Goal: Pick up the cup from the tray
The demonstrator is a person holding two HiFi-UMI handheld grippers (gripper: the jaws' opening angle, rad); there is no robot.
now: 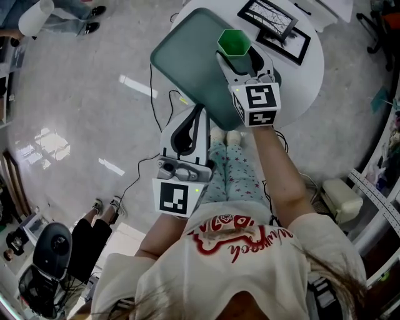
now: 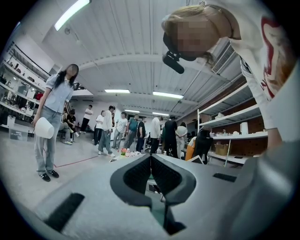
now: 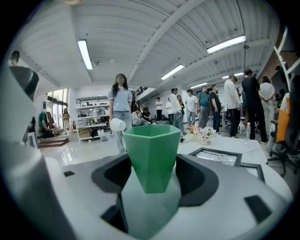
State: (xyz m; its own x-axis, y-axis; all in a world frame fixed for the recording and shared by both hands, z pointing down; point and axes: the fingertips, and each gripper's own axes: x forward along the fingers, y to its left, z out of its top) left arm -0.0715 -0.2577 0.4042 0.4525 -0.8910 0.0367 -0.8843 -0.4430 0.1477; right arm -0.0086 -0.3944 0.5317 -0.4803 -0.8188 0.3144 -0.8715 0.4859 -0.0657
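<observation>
A green faceted cup [image 1: 234, 42] [image 3: 152, 154] stands upright between the jaws of my right gripper [image 1: 240, 61] [image 3: 154, 180]. The black pads [image 3: 197, 176] press its sides, so the gripper is shut on the cup. Below the cup lies the dark green tray [image 1: 187, 56] [image 3: 150, 211], partly over the round table. My left gripper [image 1: 197, 115] [image 2: 151, 161] is shut on the tray's near edge, and a thin strip of the tray [image 2: 164, 218] shows between its closed jaws.
The white round table [image 1: 306, 69] carries two black-framed pictures [image 1: 272, 15] [image 3: 220, 157]. Cables trail on the grey floor [image 1: 156, 94]. A white box [image 1: 340, 199] sits at the right. Several people stand in the room [image 2: 56, 122].
</observation>
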